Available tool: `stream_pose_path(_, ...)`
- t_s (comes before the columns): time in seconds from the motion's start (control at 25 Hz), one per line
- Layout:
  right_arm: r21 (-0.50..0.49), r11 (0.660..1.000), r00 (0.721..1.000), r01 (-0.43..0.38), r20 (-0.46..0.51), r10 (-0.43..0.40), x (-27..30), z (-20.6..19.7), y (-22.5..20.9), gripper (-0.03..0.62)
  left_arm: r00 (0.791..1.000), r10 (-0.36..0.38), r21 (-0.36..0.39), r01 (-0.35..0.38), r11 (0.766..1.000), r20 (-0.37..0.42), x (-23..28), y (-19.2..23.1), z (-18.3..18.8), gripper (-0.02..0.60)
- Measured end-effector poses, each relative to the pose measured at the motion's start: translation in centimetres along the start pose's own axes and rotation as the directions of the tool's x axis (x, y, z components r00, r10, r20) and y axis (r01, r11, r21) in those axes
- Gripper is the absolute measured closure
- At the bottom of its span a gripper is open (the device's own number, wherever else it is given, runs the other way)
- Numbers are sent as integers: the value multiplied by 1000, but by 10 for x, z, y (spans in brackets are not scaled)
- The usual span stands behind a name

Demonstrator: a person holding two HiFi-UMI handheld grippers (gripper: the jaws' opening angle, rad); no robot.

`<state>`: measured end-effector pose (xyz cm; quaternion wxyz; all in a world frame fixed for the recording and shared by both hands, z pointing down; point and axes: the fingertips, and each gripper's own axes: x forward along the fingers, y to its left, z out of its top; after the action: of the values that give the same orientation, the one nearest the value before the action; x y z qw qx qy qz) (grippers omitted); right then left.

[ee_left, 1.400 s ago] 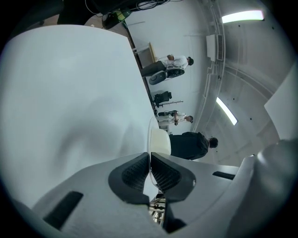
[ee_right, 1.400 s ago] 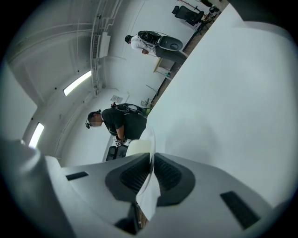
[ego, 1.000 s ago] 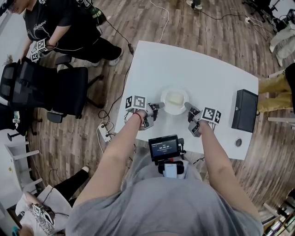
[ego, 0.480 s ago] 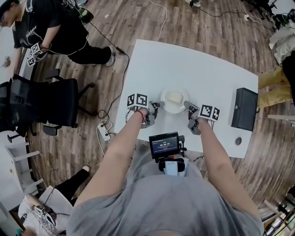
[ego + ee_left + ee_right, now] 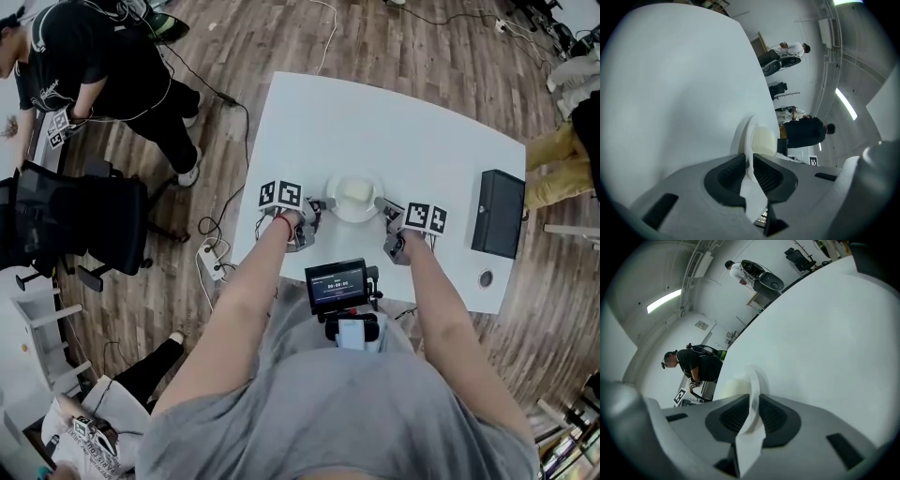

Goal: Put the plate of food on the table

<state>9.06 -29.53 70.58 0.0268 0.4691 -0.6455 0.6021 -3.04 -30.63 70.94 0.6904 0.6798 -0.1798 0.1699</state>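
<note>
Left claw (image 5: 318,209) and right claw (image 5: 381,205) pinch opposite plate (image 5: 357,217) rims, seemingly over open table (image 5: 403,131).

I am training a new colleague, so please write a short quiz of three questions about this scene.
1. True or false: the left hand-held gripper is shut on the plate.
2. What lies on the plate? A) a pale block of food B) a red apple C) a fork
3. Fill in: the black box stands on the table at the person's ____ side.
Key: 1 true; 2 A; 3 right.
</note>
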Motion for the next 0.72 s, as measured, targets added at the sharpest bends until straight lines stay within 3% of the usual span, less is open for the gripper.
stream_pose_path(0.2,-27,999,1000,28,-11,-29,-2,-1,-1,546,1000,7,11,-7,1000,-18,-1,0,-4,545)
stream_pose_path(0.4,-58,997,998,54,-31,-56,-4,-3,0,543,999,14,40,-12,999,-38,-4,-2,-3,483)
stream_pose_path(0.72,-74,993,995,89,-35,-92,-11,-7,-4,545,995,84,121,-78,990,-45,-14,4,-4,483)
